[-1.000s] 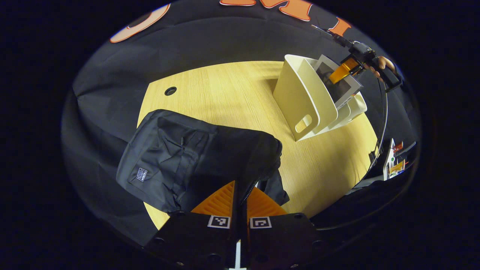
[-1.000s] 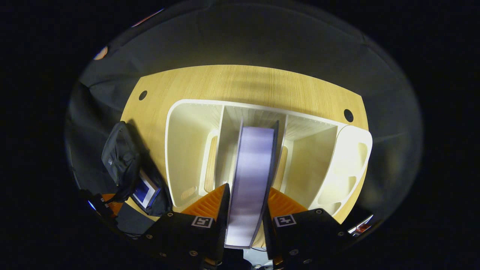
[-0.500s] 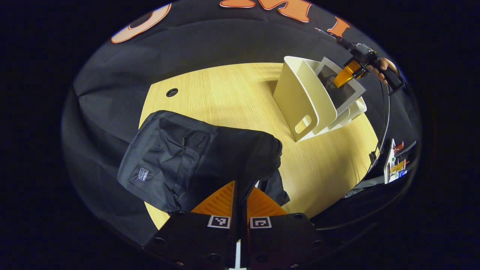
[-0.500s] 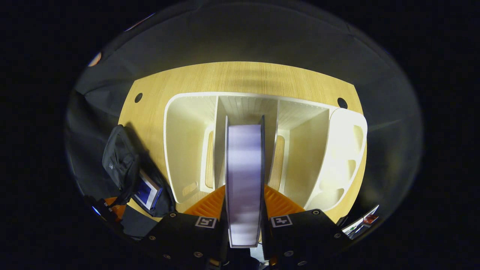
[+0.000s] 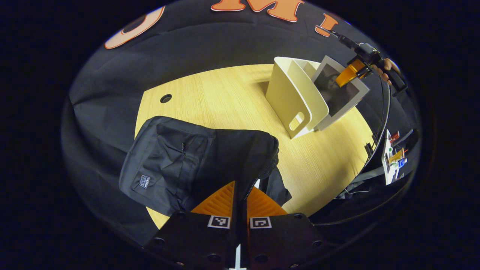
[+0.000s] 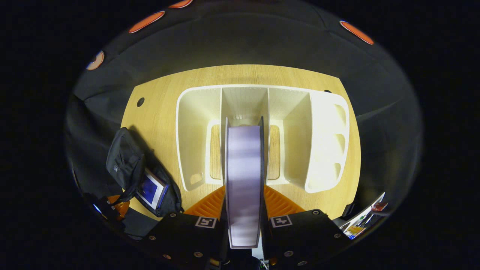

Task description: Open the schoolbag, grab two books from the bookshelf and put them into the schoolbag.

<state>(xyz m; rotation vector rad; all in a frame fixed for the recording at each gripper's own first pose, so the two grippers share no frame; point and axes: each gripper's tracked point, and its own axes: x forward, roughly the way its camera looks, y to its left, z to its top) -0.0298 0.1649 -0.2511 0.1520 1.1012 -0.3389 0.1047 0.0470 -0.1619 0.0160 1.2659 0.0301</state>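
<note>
Left gripper view. We see the black schoolbag [image 5: 195,161] lying on the wooden table [image 5: 232,97], its left part overhanging the table's near-left edge. The left gripper [image 5: 240,195] is closed, both fingers pinching the bag's zippered edge at the opening. Bare table runs between the bag and the white bookshelf [image 5: 292,97], which stands near the far-right edge. A cable hole [image 5: 165,98] sits toward the far-left corner. Above the shelf, the right gripper [image 5: 350,73], with a hand [image 5: 388,69] behind it, clamps a book [image 5: 337,93] by its upper edge; the book hangs tilted, its lower corner just beside the shelf's right side, and we cannot tell whether they touch.

Right gripper view. We look straight down onto the bookshelf [image 6: 322,131], three open compartments plus a slotted right end. The right gripper [image 6: 244,202] is clamped on the book [image 6: 243,180], seen edge-on, both fingers pressing its covers; it lines up over the middle compartment. Bare table [image 6: 168,112] rings the shelf, widest on the left. At lower left the schoolbag [image 6: 127,165] lies open with a blue book [image 6: 150,190] showing inside, and the left gripper [image 6: 116,206] sits just below it.
</note>
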